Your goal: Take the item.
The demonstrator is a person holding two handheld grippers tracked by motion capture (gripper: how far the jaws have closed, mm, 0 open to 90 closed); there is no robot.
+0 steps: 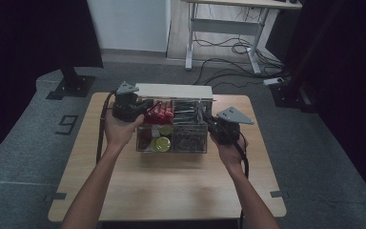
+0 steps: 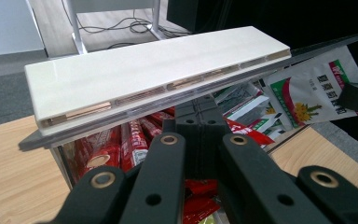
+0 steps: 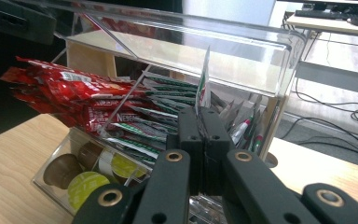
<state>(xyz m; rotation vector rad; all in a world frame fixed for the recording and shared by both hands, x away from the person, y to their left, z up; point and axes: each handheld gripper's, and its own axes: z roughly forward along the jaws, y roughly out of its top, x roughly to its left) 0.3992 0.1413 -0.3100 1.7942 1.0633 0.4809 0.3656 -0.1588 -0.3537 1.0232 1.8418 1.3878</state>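
Light wooden table (image 1: 171, 181) on grey floor, clear acrylic compartment box (image 1: 173, 130) at its middle, left tool (image 2: 200, 122) closed, empty, over red sachets (image 2: 130, 144), right tool (image 3: 204, 123) clamped on white-green sachet (image 3: 204, 84).

green-white sachet (image 3: 204, 81) | thin, upright, on edge | pinched between right gripper (image 3: 200, 116) jaws | above clear organizer box (image 3: 279, 65)

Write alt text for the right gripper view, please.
The right gripper's shut black jaws pinch a white and green sachet upright over a clear acrylic organiser box holding red stick packets and coffee capsules.
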